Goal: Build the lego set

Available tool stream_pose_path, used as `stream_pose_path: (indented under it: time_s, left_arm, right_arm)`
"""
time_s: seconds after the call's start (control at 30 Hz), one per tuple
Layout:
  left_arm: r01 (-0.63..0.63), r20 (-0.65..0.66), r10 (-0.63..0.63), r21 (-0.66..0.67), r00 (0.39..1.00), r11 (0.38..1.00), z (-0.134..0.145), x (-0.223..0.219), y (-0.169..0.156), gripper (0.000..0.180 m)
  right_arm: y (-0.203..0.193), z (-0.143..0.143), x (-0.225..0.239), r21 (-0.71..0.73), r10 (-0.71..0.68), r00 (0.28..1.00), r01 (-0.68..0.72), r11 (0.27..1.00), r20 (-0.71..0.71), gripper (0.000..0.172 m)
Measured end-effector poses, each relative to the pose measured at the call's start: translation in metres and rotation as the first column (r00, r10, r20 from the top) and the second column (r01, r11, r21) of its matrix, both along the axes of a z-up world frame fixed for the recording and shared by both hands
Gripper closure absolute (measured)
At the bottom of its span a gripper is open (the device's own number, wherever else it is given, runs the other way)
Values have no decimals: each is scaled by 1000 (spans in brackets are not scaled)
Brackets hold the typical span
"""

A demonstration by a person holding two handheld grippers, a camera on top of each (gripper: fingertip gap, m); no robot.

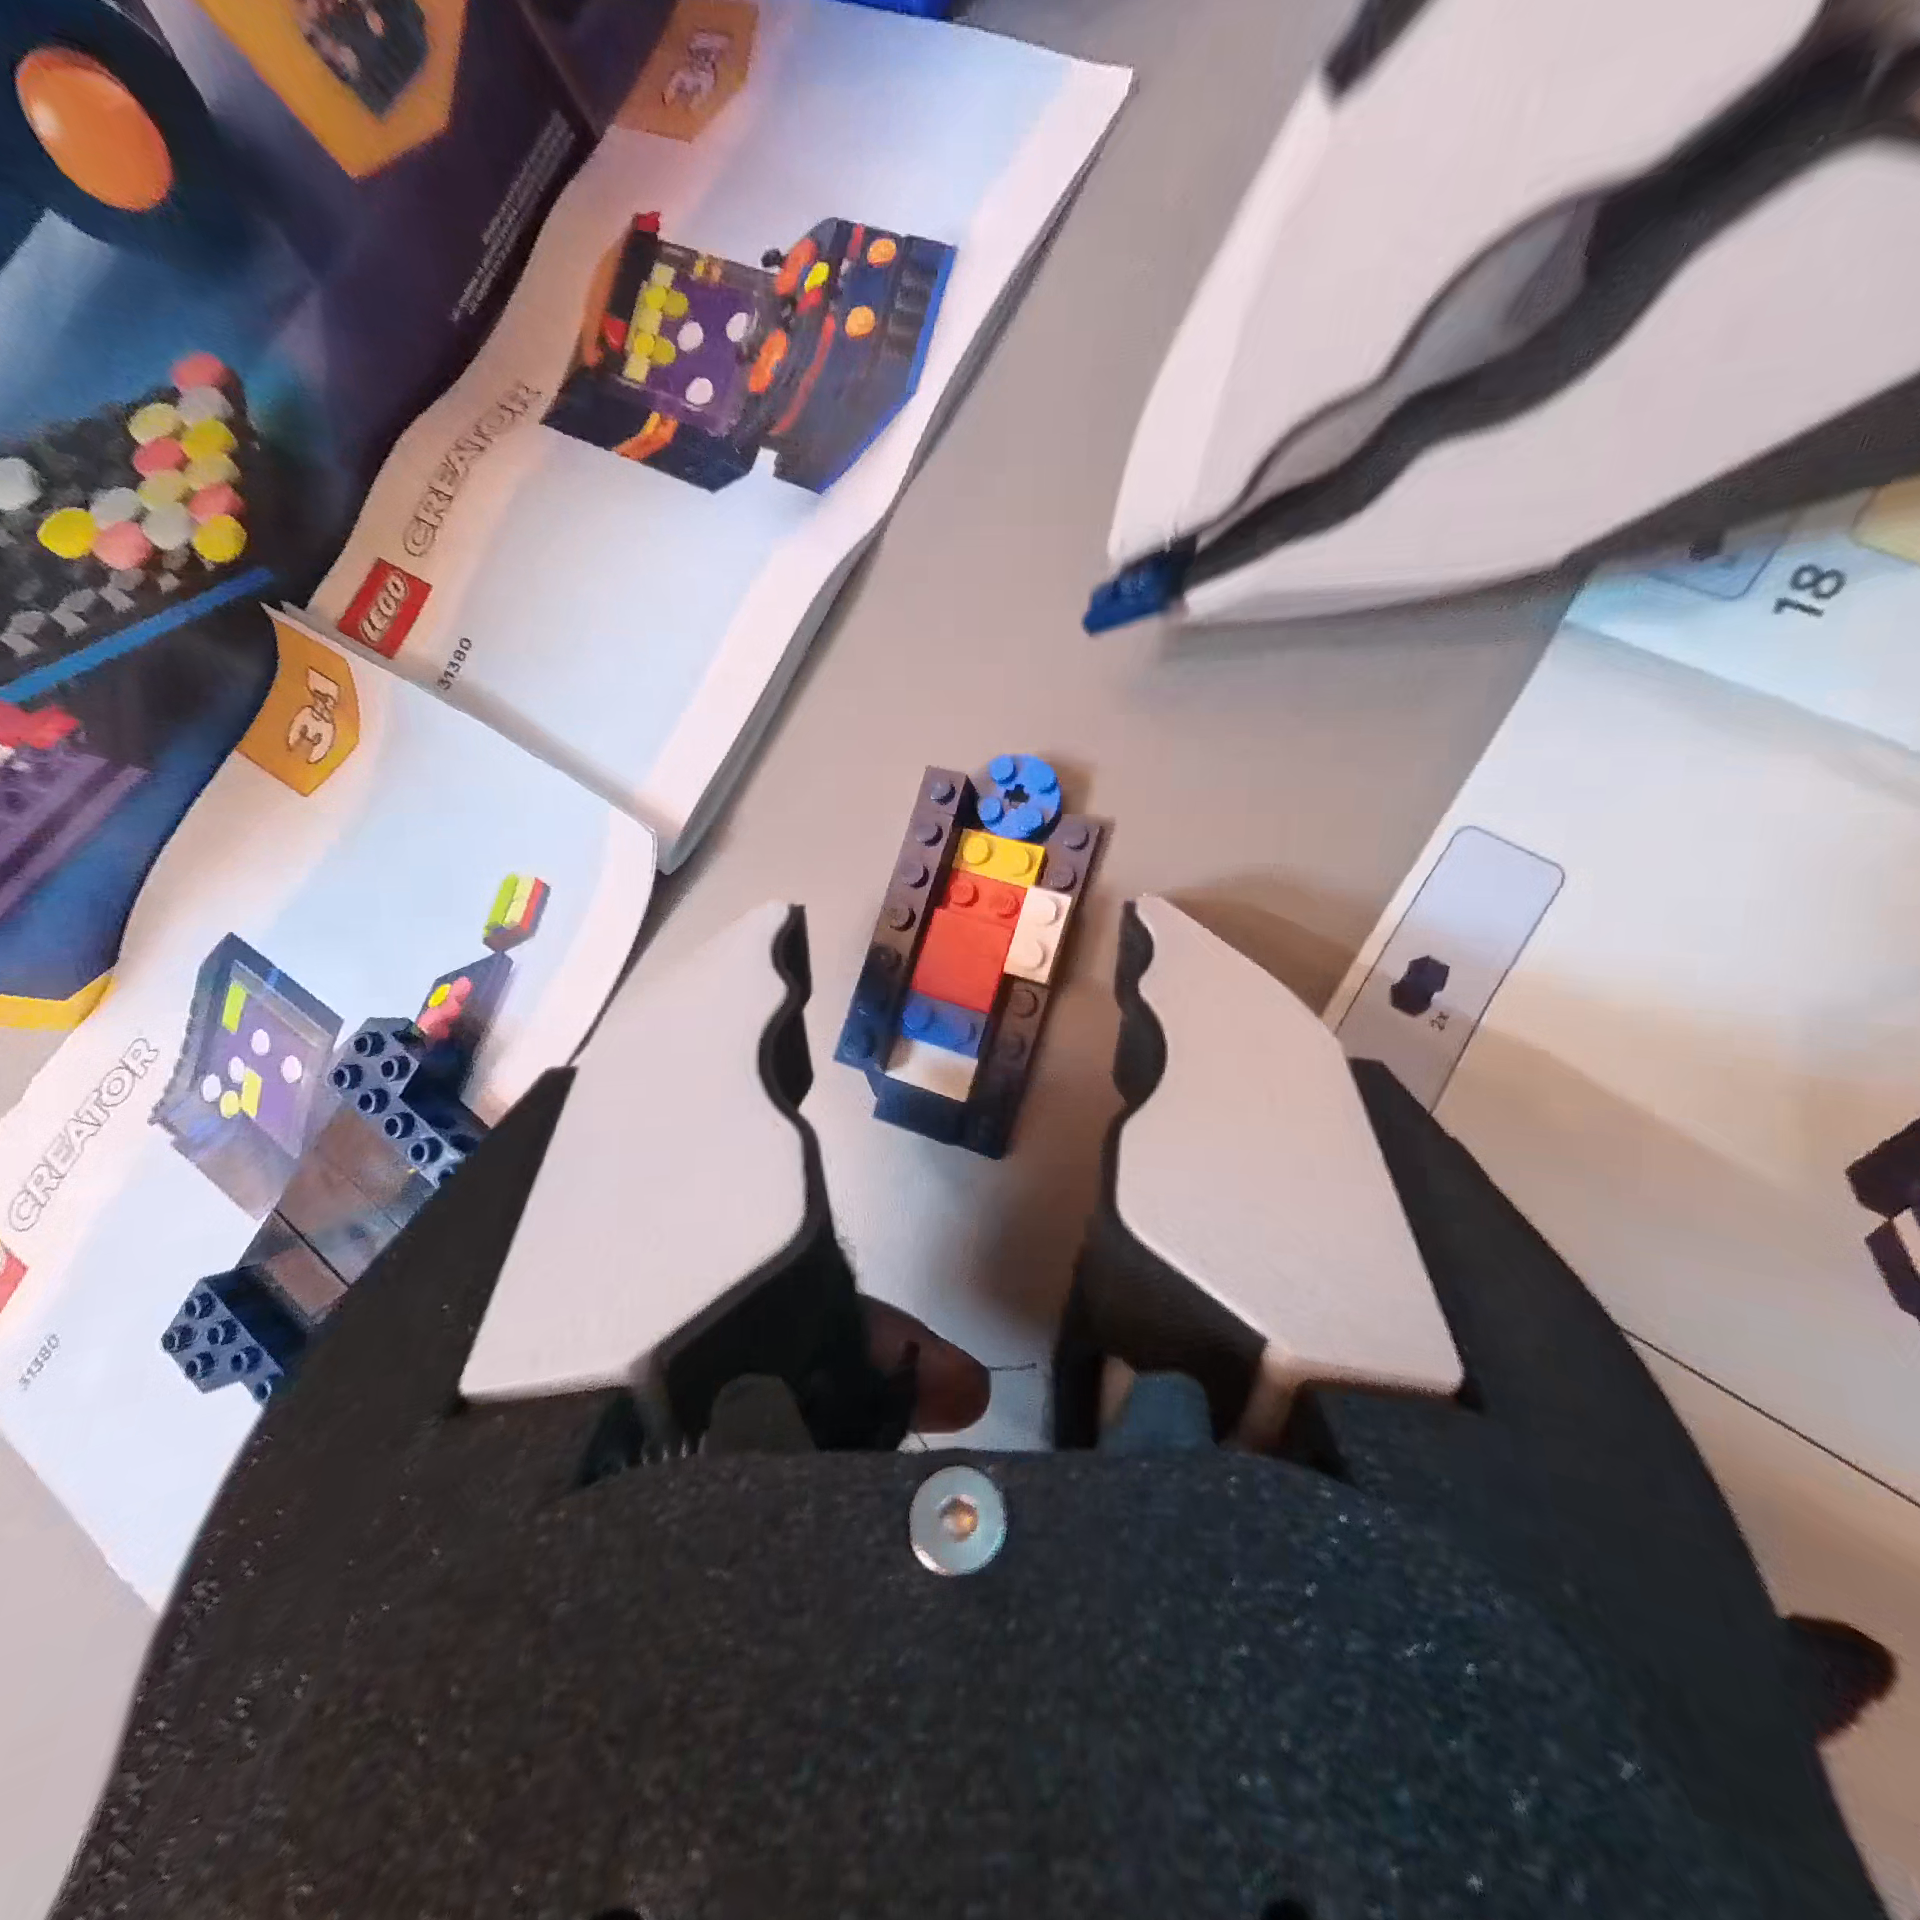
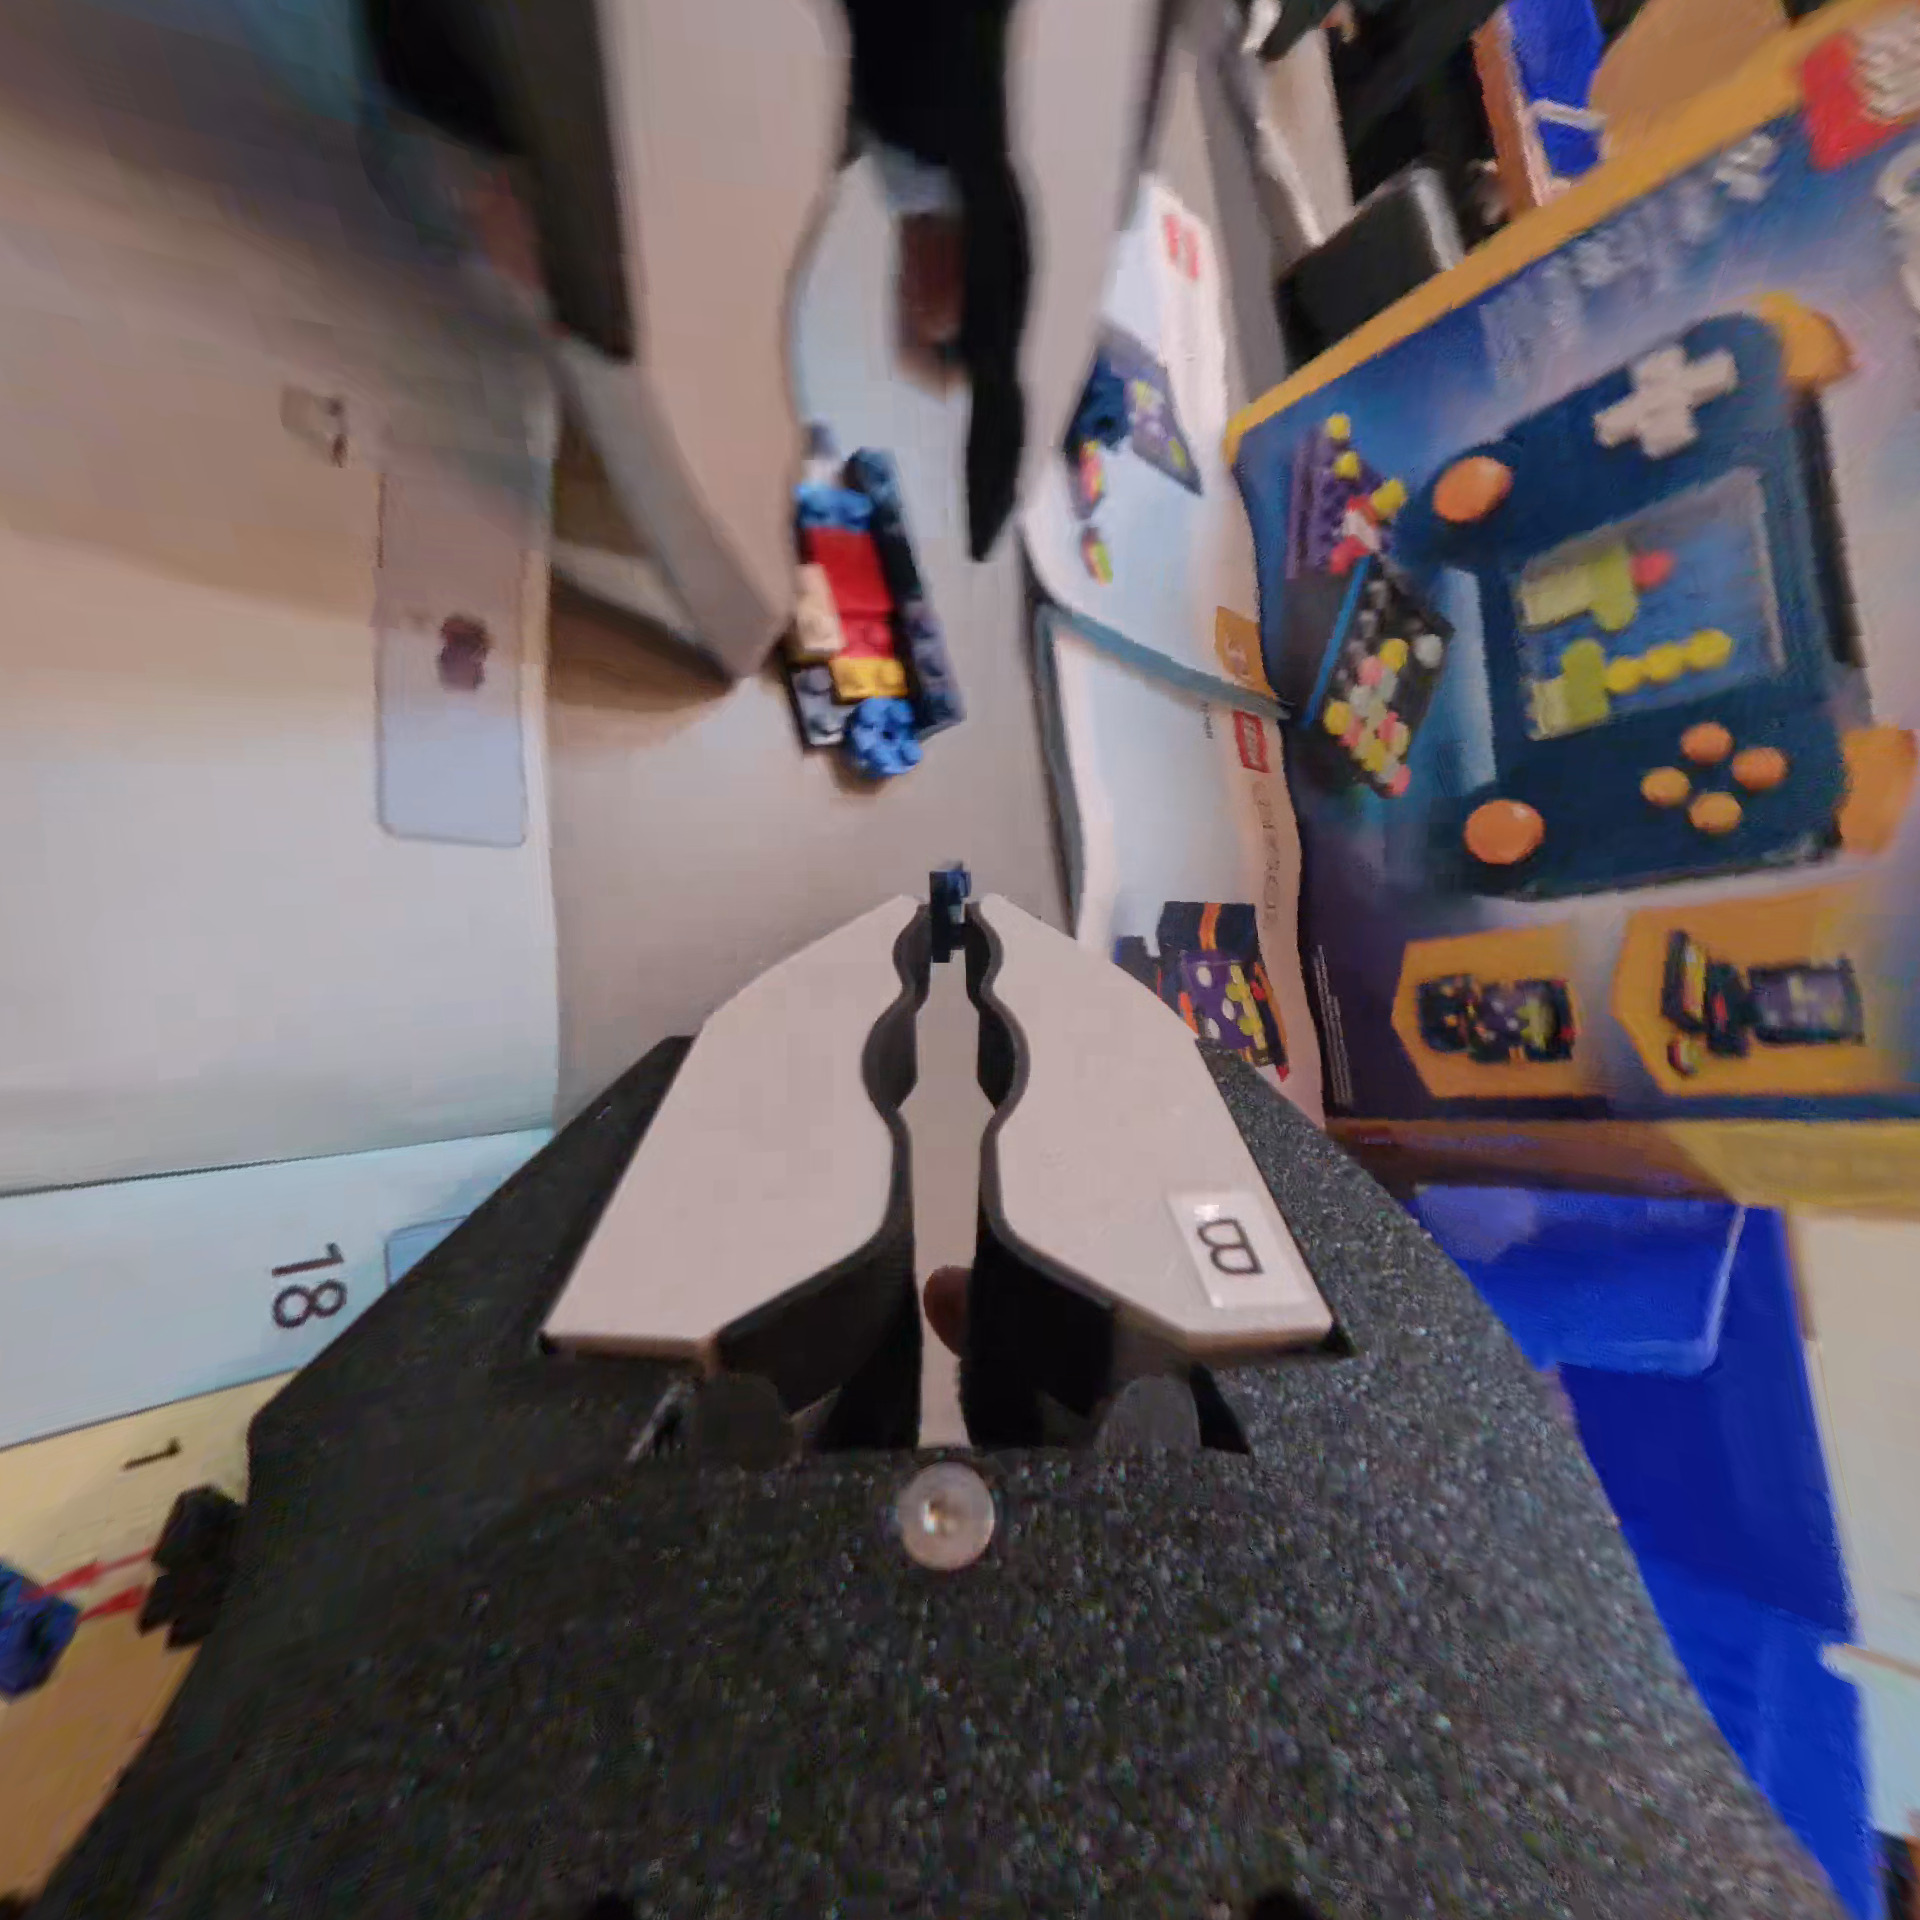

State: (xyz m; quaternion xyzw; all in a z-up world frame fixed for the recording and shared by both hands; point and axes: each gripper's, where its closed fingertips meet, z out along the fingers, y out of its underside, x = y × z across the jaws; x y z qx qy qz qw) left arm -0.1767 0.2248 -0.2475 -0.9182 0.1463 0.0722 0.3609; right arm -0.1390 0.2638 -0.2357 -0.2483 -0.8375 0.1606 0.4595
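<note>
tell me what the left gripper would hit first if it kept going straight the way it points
Probably the small brick build lying on the table: it sits just ahead between the open left gripper's fingers, untouched. Height above it is unclear.

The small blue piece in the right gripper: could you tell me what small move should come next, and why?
Probably carry the small blue piece, pinched in the right gripper, toward the brick assembly on the table; the left gripper stands open around it without touching.

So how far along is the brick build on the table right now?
Done: a flat dark-blue brick frame lies on the grey table, filled with yellow, red, white and blue pieces, a round blue plate at one end. In hand: the right gripper pinches a small dark-blue piece, not yet attached. The left gripper is open around the frame.
</note>
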Motion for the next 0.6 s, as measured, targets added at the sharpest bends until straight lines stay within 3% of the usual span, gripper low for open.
stream_pose_path:
  time_s: [0.13,0.27,0.37,0.5,0.6]
  left_arm:
    - [0,73,0,1,997,1000,-3,4,-1,142]
    - [7,67,-7,-1,998,1000,-3,4,-5,144]
    - [30,76,-30,0,997,1000,-3,10,-9,144]
    - [48,101,-48,8,994,999,-3,15,-11,145]
    - [47,93,-48,10,994,999,-3,15,-11,145]
  right_arm:
    - [-6,-7,0,76,40,999,-40,996,8,165]
    - [-13,-11,4,-5,76,996,-76,997,42,161]
    - [-19,-10,10,-165,104,991,-88,982,90,155]
    - [-20,-8,17,-469,122,979,-31,882,165,146]
    - [-9,-3,11,-541,76,982,31,840,174,150]
